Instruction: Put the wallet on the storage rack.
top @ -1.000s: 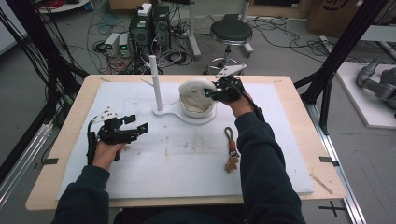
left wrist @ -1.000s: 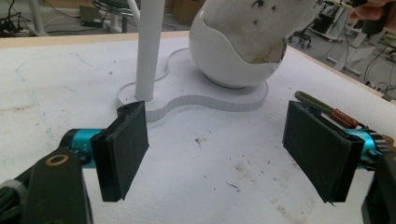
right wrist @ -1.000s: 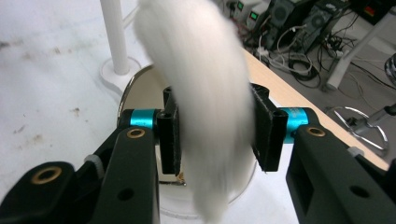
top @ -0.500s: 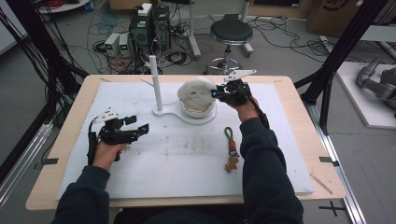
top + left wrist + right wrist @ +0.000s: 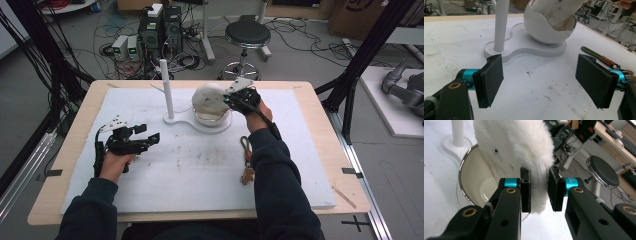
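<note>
The left gripper [image 5: 142, 140] rests low over the white mat [image 5: 200, 170] at the table's left, jaws spread wide with nothing between them; its own view looks past them to the white stand [image 5: 524, 47]. Just right of it, the stand's upright post [image 5: 166, 89] rises beside a round white bowl [image 5: 212, 112] seated on the same base. A white fluffy item [image 5: 519, 145] sits in the bowl's opening, and the right gripper [image 5: 234, 100] has its jaws closed on that item's edge at the bowl's right rim. Nearer the person, a green-handled tool [image 5: 246, 150] lies on the mat beside the right sleeve.
</note>
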A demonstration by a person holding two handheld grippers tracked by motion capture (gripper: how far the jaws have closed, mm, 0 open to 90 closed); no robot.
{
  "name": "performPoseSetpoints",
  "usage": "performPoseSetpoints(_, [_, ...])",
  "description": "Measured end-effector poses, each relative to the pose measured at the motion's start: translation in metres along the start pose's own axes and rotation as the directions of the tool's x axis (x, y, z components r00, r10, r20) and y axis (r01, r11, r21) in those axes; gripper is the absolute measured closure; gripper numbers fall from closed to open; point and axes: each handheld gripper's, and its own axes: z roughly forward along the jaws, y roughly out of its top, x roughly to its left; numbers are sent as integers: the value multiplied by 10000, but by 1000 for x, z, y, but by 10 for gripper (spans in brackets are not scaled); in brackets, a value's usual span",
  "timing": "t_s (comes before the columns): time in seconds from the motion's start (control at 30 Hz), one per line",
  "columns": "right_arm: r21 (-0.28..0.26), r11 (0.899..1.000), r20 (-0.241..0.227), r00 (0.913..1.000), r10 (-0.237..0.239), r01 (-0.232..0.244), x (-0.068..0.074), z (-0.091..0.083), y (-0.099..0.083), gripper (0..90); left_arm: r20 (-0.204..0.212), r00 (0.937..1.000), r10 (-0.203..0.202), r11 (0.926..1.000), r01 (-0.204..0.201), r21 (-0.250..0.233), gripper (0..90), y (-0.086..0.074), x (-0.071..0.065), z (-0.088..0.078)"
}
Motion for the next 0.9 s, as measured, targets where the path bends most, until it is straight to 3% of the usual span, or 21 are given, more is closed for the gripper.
performPoseSetpoints(0.1, [308,9994,40,9998,-183,182,6,7,1,758,20,10000,-1,10000,1,3,223,0,0,0])
performPoseSetpoints(0.33, [608,9981,-650,9979,-38,78,9,15,-3,756,25,10000,18,10000,-18,32,223,0,1,1])
performPoseSetpoints(0.6, [630,9980,-942,9955,108,-49,8,21,-7,752,84,10000,-23,10000,23,25,223,-1,0,1])
performPoseSetpoints(0.7, [160,9933,-1682,9790,1152,-1141,0,17,-12,651,61,10000,-55,10000,55,-27,223,0,0,0])
performPoseSetpoints(0.77, [-117,9725,-2085,9518,2250,-2325,-8,12,-18,507,43,9999,-102,9999,102,-63,223,0,1,-1])
performPoseSetpoints(0.83, [-455,9513,-2234,9313,2878,-3049,-15,5,-22,470,34,9999,-96,9999,96,-71,223,-1,2,-1])
performPoseSetpoints(0.87, [-527,9465,-2227,9277,2995,-3183,-18,0,-24,463,38,9999,-109,9999,109,-64,223,-1,2,-1])
performPoseSetpoints(0.9, [-635,9462,-2119,9308,2978,-3172,-21,-5,-25,448,34,9999,-112,9999,113,-64,223,-1,2,-1])
